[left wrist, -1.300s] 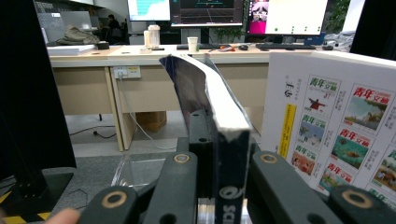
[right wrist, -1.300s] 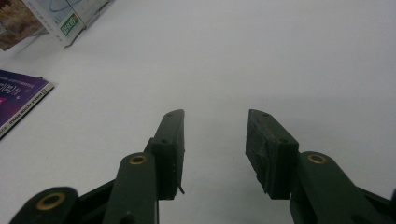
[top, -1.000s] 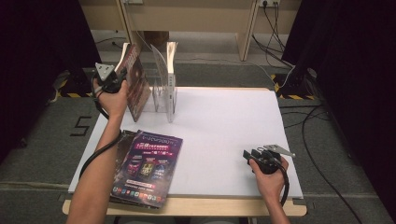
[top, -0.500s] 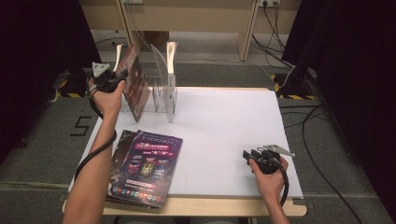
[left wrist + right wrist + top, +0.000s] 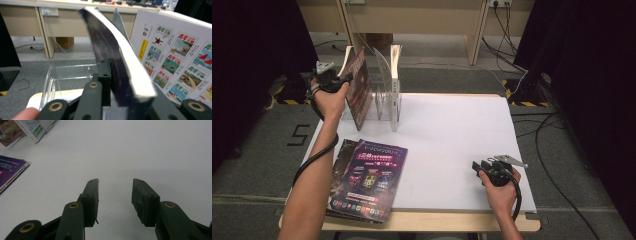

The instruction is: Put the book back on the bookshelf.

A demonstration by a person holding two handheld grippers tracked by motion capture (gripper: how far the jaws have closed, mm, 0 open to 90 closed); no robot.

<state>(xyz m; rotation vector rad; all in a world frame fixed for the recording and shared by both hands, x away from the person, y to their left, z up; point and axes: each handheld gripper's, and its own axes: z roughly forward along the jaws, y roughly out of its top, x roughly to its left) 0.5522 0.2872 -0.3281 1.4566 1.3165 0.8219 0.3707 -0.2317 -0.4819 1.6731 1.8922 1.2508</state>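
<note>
Dark red magazine (image 5: 360, 87); purple magazine stack (image 5: 371, 177); white table (image 5: 452, 135).

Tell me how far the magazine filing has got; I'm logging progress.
One magazine already stands in the clear rack. The left gripper is shut on a dark magazine upright at the rack; its jaws have just been closing. The stack of magazines on the table is left. The right gripper rests open.

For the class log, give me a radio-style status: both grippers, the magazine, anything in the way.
Left gripper shut on magazine, jaws just closing, at the clear rack. Right gripper open, idle over white table. Magazine stack lies flat, clear of the path.
</note>
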